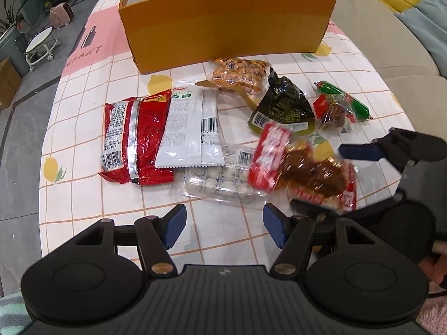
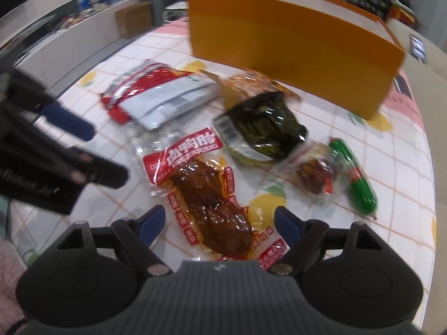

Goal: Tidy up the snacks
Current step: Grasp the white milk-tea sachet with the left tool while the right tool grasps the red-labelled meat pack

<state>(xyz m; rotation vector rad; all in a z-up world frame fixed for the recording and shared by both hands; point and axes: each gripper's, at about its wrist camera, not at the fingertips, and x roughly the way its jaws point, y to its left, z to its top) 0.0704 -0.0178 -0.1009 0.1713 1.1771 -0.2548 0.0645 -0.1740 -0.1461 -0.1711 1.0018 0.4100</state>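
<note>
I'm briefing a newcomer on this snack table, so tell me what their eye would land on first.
The big orange box at the far side of the table stands out most, open at the top. In front of it, snack packets lie scattered on the checked tablecloth: a red crinkly bag at the left, a green sausage at the right. Nearest the right gripper is the red-labelled braised meat packet, between its open jaws.

Both pictures are bright, lit from above. Shiny glare spots sit on the red packet [image 1: 137, 142]. The right wrist view is blurry all over. Edges bend round, and the corners go black.
</note>
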